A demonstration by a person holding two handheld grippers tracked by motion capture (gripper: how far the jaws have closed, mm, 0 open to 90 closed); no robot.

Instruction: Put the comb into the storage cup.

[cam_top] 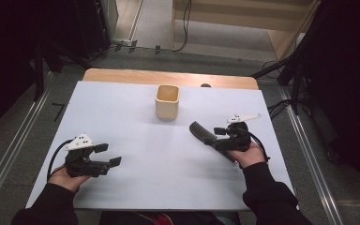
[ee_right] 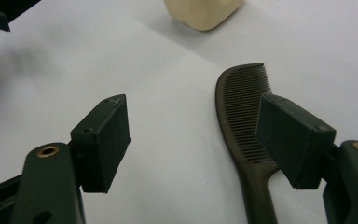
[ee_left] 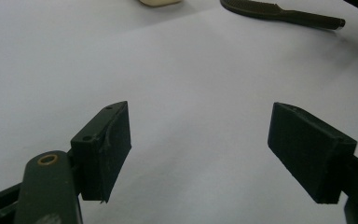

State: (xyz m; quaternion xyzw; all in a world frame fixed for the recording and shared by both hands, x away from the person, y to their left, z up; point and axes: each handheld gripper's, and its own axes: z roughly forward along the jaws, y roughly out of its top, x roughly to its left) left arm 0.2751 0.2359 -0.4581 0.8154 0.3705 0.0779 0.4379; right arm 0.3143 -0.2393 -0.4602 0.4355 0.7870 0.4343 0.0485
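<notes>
Right claw (cam_top: 211,132): being held in the person's right hand (cam_top: 249,154) at the right side of the table (cam_top: 136,183). Its jaws are standing wide apart, with nothing being gripped between them. In the right gripper view the pads (ee_right: 103,140) are seen well separated, bare white surface lying between them, and the right-hand pad is passing in front of the comb's teeth; whether it is touching them cannot be told.

Comb (ee_right: 242,121): dark brown, with a curved back and fine teeth, lying flat on the table beneath and just beside the right claw's right-hand jaw. Its handle is running back toward the claw, and its toothed end is pointing toward the cup. In the high view the comb (cam_top: 201,131) is seen slanting out from the claw toward the table's middle.

Left claw (cam_top: 108,153): being held in the left hand (cam_top: 65,177) at the near left of the table. Its jaws are likewise standing wide open and holding nothing, well apart from the comb (ee_left: 279,13).

Cup (cam_top: 167,101): cream-coloured, square with rounded corners, standing upright near the far middle of the table, apart from both claws.
</notes>
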